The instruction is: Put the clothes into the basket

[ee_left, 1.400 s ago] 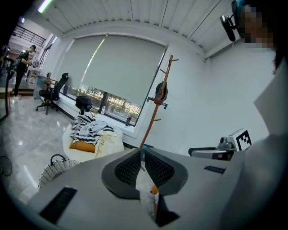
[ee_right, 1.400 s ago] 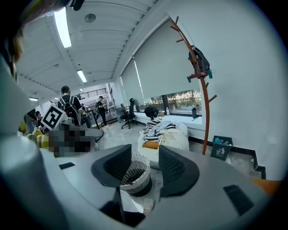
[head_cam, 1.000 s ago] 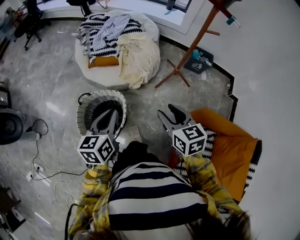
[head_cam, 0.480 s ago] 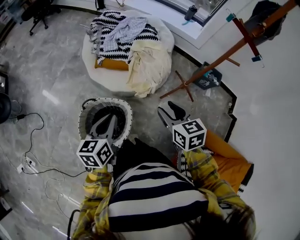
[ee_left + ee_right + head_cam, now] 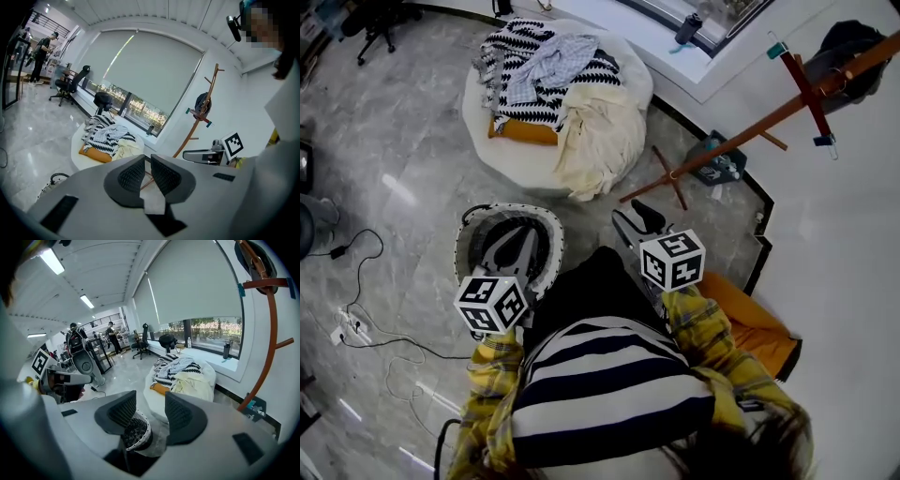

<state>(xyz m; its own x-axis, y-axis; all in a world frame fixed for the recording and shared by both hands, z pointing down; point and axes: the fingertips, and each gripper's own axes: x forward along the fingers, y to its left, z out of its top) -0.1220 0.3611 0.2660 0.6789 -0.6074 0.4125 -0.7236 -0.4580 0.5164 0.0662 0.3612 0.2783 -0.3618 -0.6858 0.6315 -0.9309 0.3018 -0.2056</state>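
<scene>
Clothes [image 5: 553,84] are all piled on the round white pouf [image 5: 511,161] by the window, so nothing's in the basket [image 5: 511,210] yet from what the frames show. The heap is a black-and-white zigzag piece [image 5: 511,52] with a grey-blue shirt [image 5: 551,58] on top, an orange bit [image 5: 523,131] poking out underneath, and a big cream garment [image 5: 602,141] slumped down the near edge. In the head view the pile runs from upper left to lower right, and the cream end is the part closest to the person. The basket sits on the floor between the person and the pouf, and the left gripper [image 5: 147,161] hangs right above it with its jaws pressed together on nothing. The right gripper [image 5: 150,397] is off to the side of the basket, jaws standing apart and empty. Its own view looks straight past the basket's rim at the pouf. So the clothes lie dead ahead of both tools, beyond the basket, well apart from either one. The right gripper looks like the better bet for a first grab: it's already spread and lines up more with the cream garment's hanging edge, while the left would have to open up first. A wooden coat rack [image 5: 750,131] leans off to the right, clear of the path.
</scene>
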